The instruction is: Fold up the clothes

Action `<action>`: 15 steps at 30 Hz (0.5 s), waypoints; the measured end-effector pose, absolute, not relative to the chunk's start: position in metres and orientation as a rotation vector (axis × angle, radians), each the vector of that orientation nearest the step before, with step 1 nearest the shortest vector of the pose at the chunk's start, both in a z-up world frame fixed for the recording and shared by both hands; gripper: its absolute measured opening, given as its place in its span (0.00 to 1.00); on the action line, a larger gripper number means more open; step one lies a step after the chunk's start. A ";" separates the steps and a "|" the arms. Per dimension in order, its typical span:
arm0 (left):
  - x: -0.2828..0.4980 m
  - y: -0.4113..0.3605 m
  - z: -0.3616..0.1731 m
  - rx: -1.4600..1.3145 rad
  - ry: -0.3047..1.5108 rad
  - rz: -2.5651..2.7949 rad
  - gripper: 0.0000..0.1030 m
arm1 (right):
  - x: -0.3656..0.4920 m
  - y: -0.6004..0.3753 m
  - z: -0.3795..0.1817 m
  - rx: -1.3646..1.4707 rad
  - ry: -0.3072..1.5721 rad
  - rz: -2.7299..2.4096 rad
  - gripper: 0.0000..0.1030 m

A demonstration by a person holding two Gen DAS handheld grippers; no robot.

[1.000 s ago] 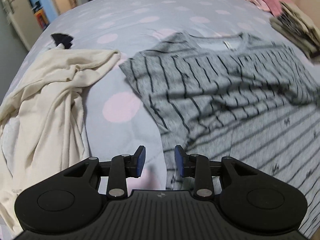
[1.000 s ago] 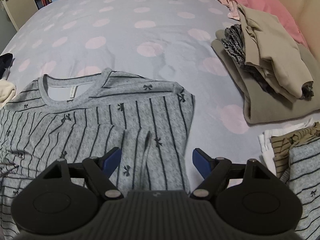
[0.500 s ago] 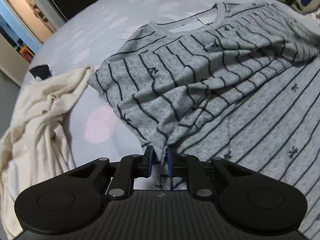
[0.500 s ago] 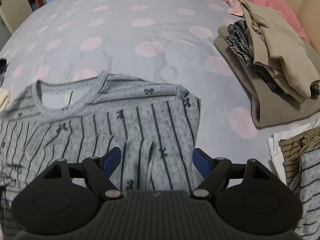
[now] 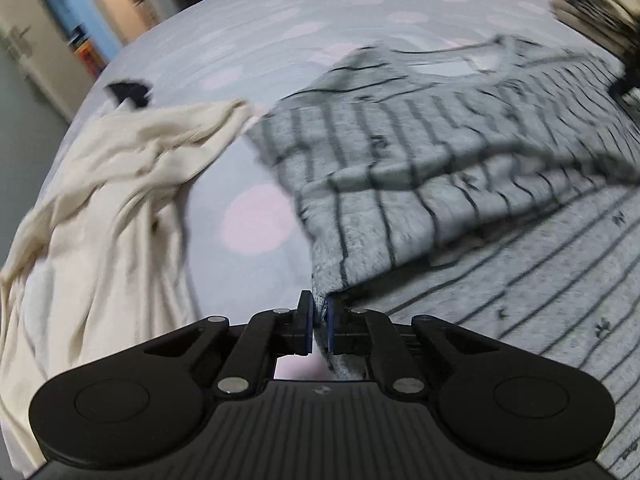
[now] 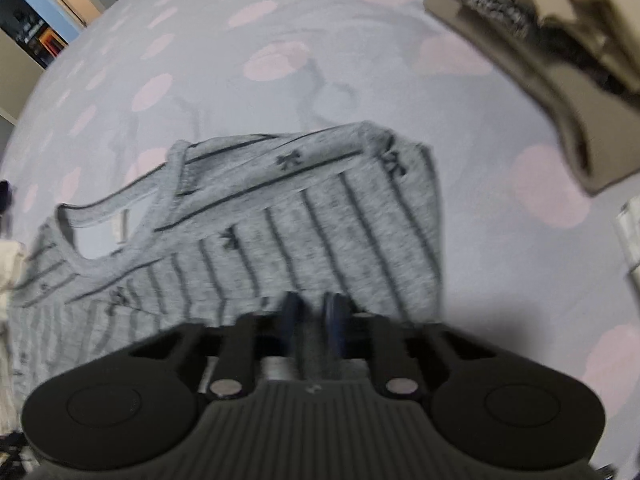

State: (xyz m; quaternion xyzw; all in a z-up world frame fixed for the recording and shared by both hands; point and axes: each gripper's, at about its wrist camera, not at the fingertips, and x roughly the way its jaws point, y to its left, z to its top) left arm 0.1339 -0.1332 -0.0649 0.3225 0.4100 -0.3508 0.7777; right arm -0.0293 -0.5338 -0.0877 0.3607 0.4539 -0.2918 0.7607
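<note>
A grey striped T-shirt (image 5: 400,168) with small bow prints lies on the polka-dot bedspread (image 5: 256,224). My left gripper (image 5: 319,320) is shut on the shirt's left edge and holds that fold lifted over the lower part. In the right wrist view the same striped shirt (image 6: 320,216) shows with its collar to the left. My right gripper (image 6: 314,320) is shut on the shirt's right side, with grey cloth pinched between the blue pads. Both views are blurred.
A crumpled cream garment (image 5: 100,200) lies on the left of the bed, with a small dark item (image 5: 128,92) behind it. A stack of folded beige and grey clothes (image 6: 560,40) sits at the right. A doorway and shelves (image 5: 80,40) stand beyond the bed.
My left gripper closed on the shirt's left edge and lifted it. My right gripper, open before, has dropped onto the shirt's right side and shut on the cloth.
</note>
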 end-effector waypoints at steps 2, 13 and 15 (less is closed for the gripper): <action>0.145 -0.123 -0.067 0.649 0.920 -0.726 0.04 | -0.028 -0.531 -0.076 0.774 0.936 -0.625 0.01; 0.151 -0.112 -0.067 0.663 1.010 -0.793 0.14 | -0.022 -0.533 -0.064 0.742 0.902 -0.657 0.07; 0.155 -0.107 -0.053 0.612 1.014 -0.827 0.29 | -0.023 -0.535 -0.066 0.739 0.914 -0.661 0.09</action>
